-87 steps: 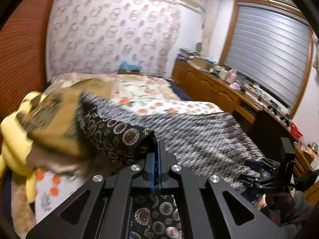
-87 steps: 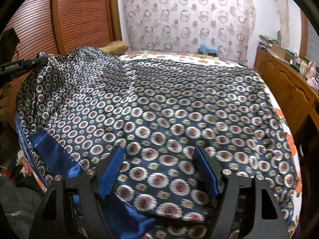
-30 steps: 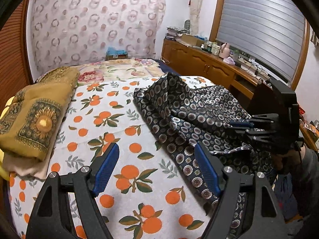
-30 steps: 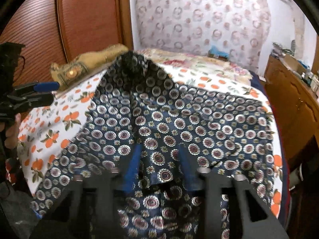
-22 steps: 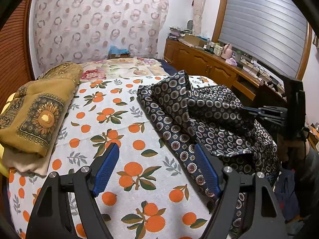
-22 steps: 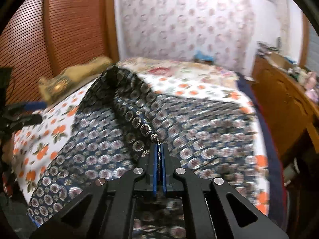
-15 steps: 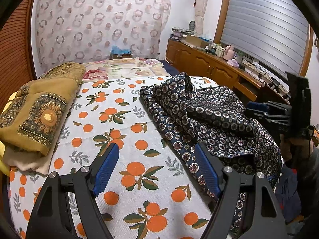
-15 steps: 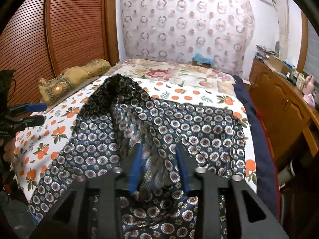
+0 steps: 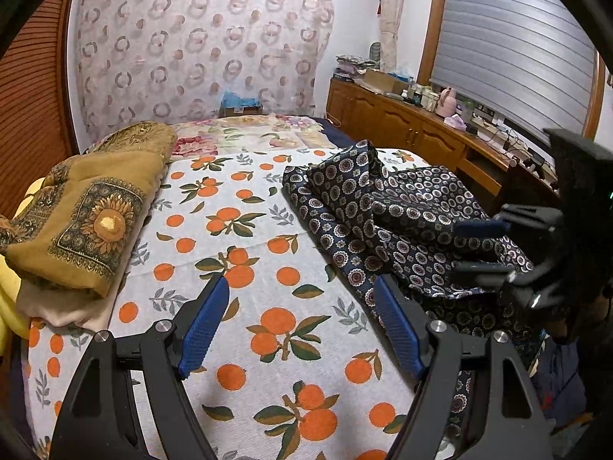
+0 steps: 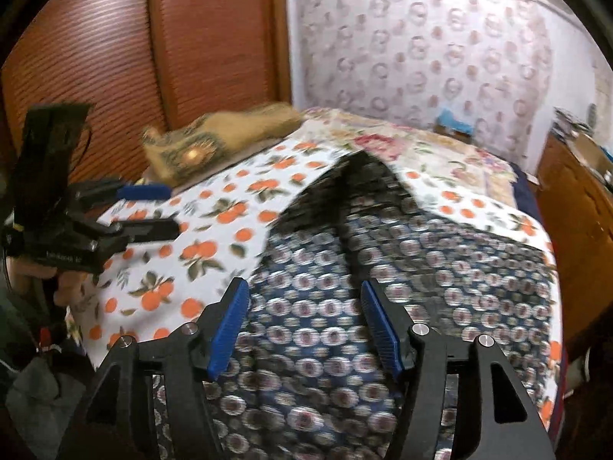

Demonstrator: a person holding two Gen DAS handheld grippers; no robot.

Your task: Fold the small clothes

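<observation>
A dark blue garment with round flower motifs (image 9: 390,214) lies rumpled on the right half of the bed, one fold humped up at its far end. In the right wrist view the same garment (image 10: 402,268) spreads blurred below and beyond my right gripper (image 10: 304,326), whose jaws are opening with nothing pinched between them. My left gripper (image 9: 300,326) hangs open over the orange-print sheet (image 9: 237,230), left of the garment and clear of it. Each gripper shows in the other's view: the right gripper (image 9: 494,245) at the garment's right edge, the left gripper (image 10: 145,211) over the sheet.
A folded mustard cloth with a sunflower pattern (image 9: 88,207) lies at the bed's left side by the wooden slatted doors (image 10: 115,57). A wooden cabinet run with clutter (image 9: 421,130) lines the right wall under a shuttered window. A patterned curtain hangs behind the bed.
My right gripper was shut on the dark garment, then let it go and opened wide. The garment dropped onto the bed in a rumpled heap. My left gripper stayed open over the sheet.
</observation>
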